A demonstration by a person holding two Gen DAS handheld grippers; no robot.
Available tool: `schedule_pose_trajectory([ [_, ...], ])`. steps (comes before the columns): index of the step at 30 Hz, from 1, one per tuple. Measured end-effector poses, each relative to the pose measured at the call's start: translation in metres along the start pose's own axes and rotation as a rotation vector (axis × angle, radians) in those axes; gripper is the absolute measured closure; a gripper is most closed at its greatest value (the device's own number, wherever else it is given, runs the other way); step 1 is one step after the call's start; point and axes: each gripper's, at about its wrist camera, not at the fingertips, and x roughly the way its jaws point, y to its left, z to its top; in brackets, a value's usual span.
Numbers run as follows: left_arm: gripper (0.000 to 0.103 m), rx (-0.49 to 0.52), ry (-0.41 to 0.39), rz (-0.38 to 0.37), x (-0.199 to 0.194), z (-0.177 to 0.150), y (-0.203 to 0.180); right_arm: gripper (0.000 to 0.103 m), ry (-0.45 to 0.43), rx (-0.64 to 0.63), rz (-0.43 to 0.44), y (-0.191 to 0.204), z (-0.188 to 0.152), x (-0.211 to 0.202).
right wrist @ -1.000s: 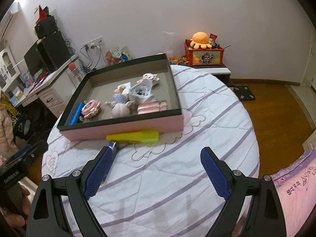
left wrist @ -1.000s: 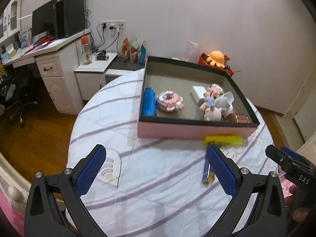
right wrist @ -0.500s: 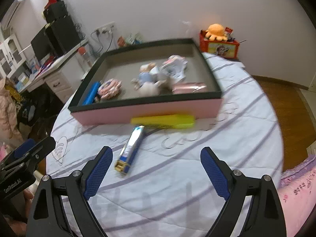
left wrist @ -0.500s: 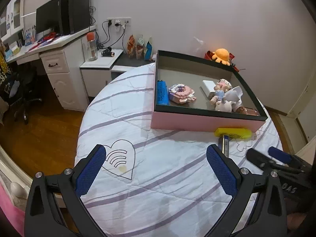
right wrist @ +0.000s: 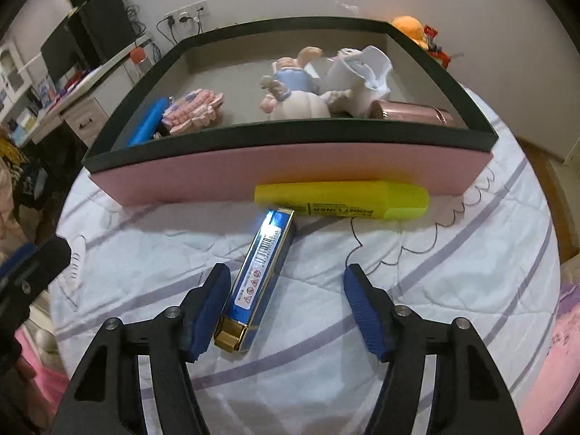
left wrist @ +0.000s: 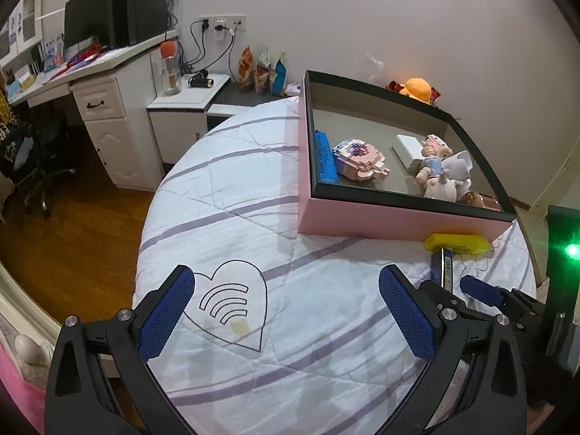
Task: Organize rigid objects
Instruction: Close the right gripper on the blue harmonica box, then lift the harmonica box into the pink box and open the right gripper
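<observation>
Right tool (right wrist: pixel 286 302) half-closed, jaws just closing around blue box (right wrist: pixel 259 279), only left pad touching. Risks skidding it sideways. Left tool (left wrist: pixel 286 313) wide open, empty.

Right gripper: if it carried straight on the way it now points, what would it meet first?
Likely the blue box, already lying between the closing fingers of the right gripper, nearer the left one. Beyond it lies the yellow highlighter.
</observation>
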Motion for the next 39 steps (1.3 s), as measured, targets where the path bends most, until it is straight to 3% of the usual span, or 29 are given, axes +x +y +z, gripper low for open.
schedule_pose_trajectory([
  [2, 0.0, 0.0, 0.005, -0.002, 0.003, 0.0, 0.0, 0.048, -0.006, -0.015, 0.003, 0.003, -0.001, -0.001],
  [4, 0.0, 0.002, 0.005, -0.003, 0.004, 0.001, 0.0, 0.071, -0.011, -0.031, 0.012, 0.005, -0.002, -0.002],
  [10, 0.0, 0.017, -0.001, -0.003, 0.002, 0.001, -0.007, 0.085, -0.013, -0.066, 0.044, 0.005, -0.004, -0.007],
  [17, 0.0, 0.03, -0.01, -0.001, -0.003, 0.001, -0.016, 0.086, -0.026, -0.059, 0.094, -0.001, -0.007, -0.017],
  [26, 0.0, 0.051, -0.059, -0.019, -0.011, 0.02, -0.029, 0.086, -0.114, -0.043, 0.131, -0.01, 0.01, -0.054],
  [32, 0.0, 0.059, -0.115, -0.013, -0.009, 0.054, -0.038, 0.086, -0.183, -0.05, 0.125, -0.013, 0.046, -0.065],
  [39, 0.0, 0.055, -0.134, -0.006, 0.015, 0.086, -0.043, 0.086, -0.202, -0.04, 0.099, -0.023, 0.098, -0.042],
])
